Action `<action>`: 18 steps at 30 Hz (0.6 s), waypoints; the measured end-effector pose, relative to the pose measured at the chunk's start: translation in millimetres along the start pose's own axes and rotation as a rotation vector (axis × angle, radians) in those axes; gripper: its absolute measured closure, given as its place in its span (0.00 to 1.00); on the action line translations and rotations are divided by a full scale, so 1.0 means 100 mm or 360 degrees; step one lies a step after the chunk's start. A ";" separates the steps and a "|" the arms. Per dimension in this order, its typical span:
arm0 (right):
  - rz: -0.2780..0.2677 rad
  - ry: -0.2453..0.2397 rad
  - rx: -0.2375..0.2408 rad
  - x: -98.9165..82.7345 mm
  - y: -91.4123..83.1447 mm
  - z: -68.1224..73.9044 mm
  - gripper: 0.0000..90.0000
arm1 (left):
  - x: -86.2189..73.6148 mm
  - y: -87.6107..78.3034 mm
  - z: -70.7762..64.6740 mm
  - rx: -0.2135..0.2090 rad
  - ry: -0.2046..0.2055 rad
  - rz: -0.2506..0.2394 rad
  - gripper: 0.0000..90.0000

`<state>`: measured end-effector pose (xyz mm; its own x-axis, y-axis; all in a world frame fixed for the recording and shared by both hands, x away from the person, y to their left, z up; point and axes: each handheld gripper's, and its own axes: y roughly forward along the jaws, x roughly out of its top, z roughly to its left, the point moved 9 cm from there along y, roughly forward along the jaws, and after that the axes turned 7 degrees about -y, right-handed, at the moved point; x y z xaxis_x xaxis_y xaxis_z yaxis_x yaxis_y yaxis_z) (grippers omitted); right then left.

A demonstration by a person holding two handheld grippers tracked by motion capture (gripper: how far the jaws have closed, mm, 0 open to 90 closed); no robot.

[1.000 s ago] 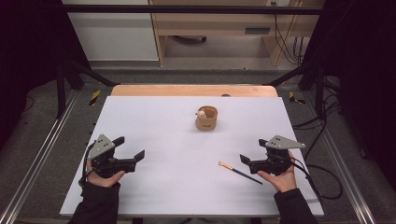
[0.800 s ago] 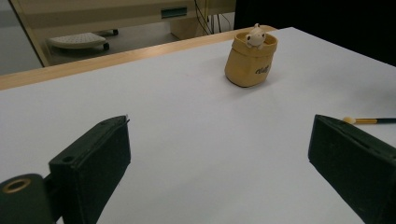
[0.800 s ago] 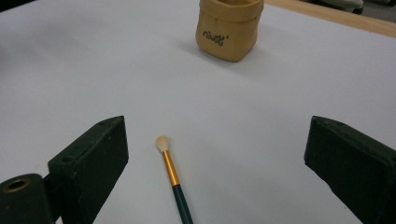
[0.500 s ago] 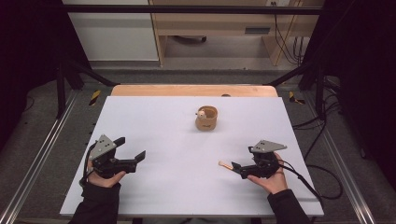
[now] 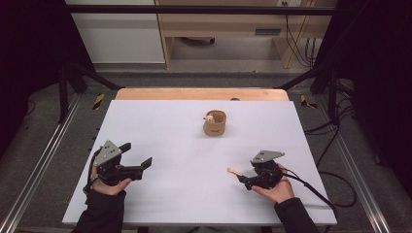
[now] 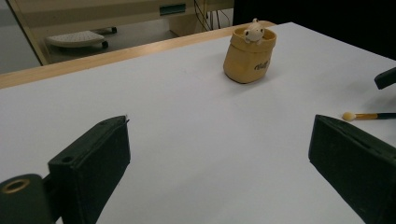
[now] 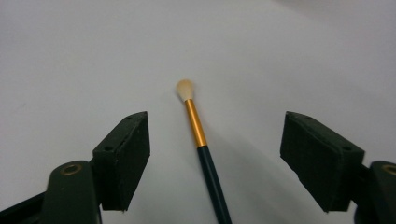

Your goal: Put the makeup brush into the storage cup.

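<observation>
tan cup (image 5: 214, 123) holds a small white figure (image 5: 210, 118) at its rim.

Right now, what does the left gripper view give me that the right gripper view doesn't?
Left gripper view alone: the tan cup with a small figure at its rim, the table's wooden edge, and furniture on the floor beyond. Right gripper view alone: the brush's gold ferrule and dark handle, lying between that gripper's open jaws. Both: the brush, its pale tip, and the white tabletop.

Grey floor (image 5: 43, 145), wooden desk (image 5: 223, 19), black frame rails (image 5: 194, 9) behind.
</observation>
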<state>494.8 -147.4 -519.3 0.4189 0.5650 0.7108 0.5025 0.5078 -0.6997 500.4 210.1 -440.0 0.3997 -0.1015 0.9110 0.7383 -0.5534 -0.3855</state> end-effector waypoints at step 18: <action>0.0206 0.0011 0.0021 -0.15 0.13 0.06 0.66 | -0.02 0.02 -0.02 -0.0009 0.0009 0.0017 0.06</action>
<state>490.1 -145.7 -539.5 0.4847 0.6222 0.6148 0.4337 0.4394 -0.7866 500.1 207.9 -441.9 0.4044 -0.1120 0.9077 0.7309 -0.5570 -0.3944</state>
